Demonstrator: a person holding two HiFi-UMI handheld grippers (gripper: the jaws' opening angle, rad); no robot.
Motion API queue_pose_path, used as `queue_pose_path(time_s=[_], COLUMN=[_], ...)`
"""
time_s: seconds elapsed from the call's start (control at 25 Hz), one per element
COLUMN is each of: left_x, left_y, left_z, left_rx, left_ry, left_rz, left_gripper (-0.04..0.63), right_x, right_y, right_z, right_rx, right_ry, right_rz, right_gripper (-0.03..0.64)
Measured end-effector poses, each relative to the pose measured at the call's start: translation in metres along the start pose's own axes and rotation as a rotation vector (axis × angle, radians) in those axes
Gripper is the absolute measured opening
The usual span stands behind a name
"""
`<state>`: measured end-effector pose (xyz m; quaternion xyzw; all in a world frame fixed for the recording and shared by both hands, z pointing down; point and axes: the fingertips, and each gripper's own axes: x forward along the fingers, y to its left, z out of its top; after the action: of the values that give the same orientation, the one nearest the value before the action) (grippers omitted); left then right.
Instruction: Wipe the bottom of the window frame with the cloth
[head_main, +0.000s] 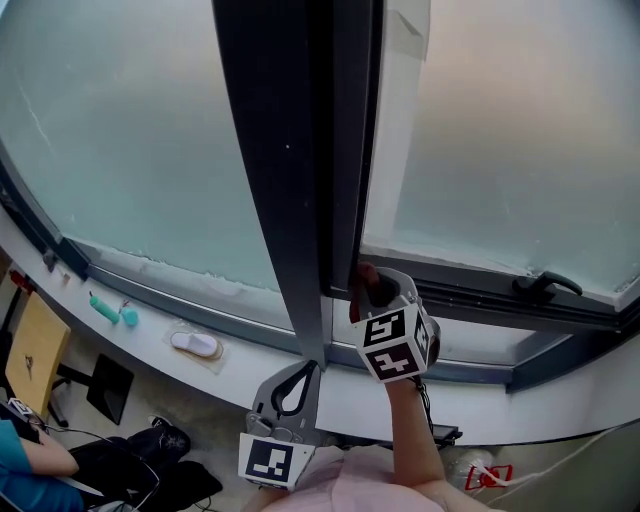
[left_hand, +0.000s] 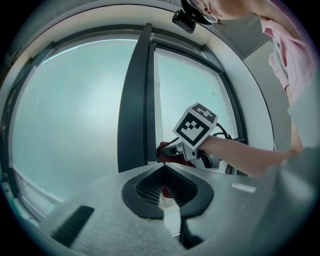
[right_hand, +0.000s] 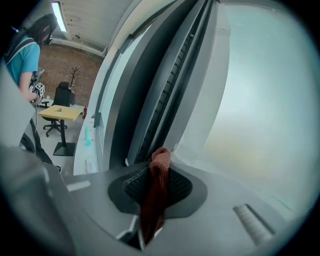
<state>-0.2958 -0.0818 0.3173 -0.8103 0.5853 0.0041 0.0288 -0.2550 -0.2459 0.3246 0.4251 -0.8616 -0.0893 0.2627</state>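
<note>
Right of the dark centre post (head_main: 285, 180), the bottom rail (head_main: 460, 285) lies bare as far as a black window handle (head_main: 547, 285) standing up from it well away from the post. The corner at the post's foot is filled by the right gripper (head_main: 368, 290), clamped on the cloth (head_main: 364, 272). Left of the post the white sill (head_main: 260, 342) is open close in, a white wrapped object (head_main: 196, 345) and a teal tool (head_main: 110, 312) lie farther out, and the left gripper (head_main: 300, 375) hangs just below the post's foot, jaws together.
</note>
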Motion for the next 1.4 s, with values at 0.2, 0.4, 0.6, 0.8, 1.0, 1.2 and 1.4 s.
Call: queue_pose_path(time_s=[0.2, 0.4, 0.6, 0.8, 1.0, 1.2, 1.4], left_x=[0.014, 0.022, 0.030, 0.038, 0.046, 0.051, 0.054], left_y=[-0.010, -0.018, -0.023, -0.030, -0.043, -0.053, -0.062], left_z=[0.001, 0.000, 0.001, 0.001, 0.001, 0.001, 0.002], left_rx=[-0.007, -0.012, -0.008, -0.014, -0.013, -0.017, -0.015], left_ry=[-0.004, -0.002, -0.001, 0.001, 0.002, 0.006, 0.004], left_rz=[-0.053, -0.074, -0.085, -0.094, -0.120, -0.132, -0.141], left_gripper=[0.000, 0.000, 0.000, 0.000, 0.000, 0.000, 0.000], right_x=[-0.002, -0.006, -0.009, -0.012, -0.018, -0.024, -0.031], right_y=[-0.004, -0.010, -0.014, -0.021, -0.030, -0.038, -0.047], right_z=[-0.001, -0.007, -0.010, -0.015, -0.022, -0.029, -0.036], right_rx=[0.039, 0.037, 0.043, 0.054, 0.067, 0.075, 0.083], right_ry=[-0.036, -0.029, -0.027, -0.016, -0.013, -0.002, 0.001], right_rz=[0.016, 0.024, 0.037, 0.049, 0.053, 0.047, 0.036], right_gripper=[0.055, 0.055, 0.055, 0.055, 0.055, 0.055, 0.055])
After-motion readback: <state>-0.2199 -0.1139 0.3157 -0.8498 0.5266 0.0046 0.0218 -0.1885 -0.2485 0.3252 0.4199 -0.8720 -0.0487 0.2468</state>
